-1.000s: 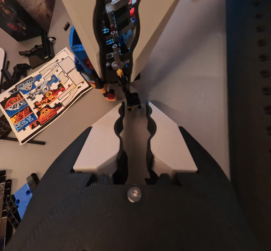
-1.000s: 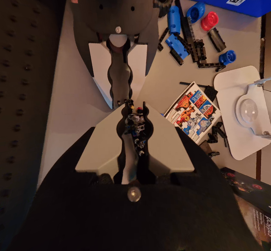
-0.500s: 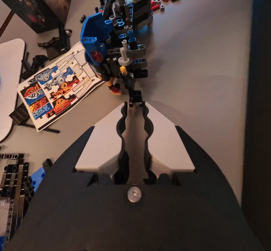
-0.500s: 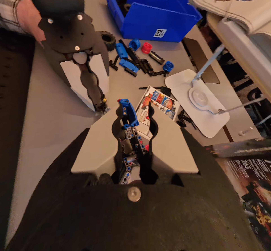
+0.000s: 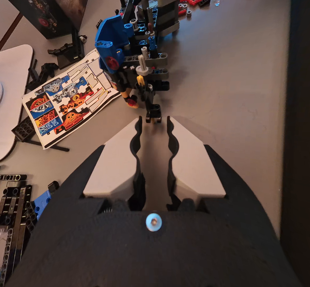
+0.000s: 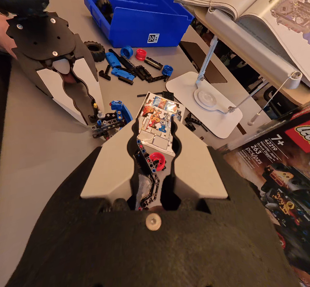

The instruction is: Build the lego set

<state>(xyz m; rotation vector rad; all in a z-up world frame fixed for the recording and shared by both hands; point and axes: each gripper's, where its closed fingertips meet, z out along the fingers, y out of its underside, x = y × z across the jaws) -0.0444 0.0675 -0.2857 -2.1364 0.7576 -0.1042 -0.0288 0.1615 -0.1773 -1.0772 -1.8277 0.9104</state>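
Both grippers are letting go; the right gripper (image 6: 154,122), clamped on the half-built lego model (image 5: 139,57) a second ago, is now hovering open above it; the left gripper (image 5: 153,119) is gaping at its front end; the model is standing freely on the table (image 5: 218,94), awaiting another piece.

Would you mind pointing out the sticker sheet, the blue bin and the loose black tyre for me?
sticker sheet (image 5: 67,104), left wrist view, on its printed middle.
blue bin (image 6: 142,28), right wrist view, on its front wall.
black tyre (image 6: 96,50), right wrist view, on the tread beside the bin.
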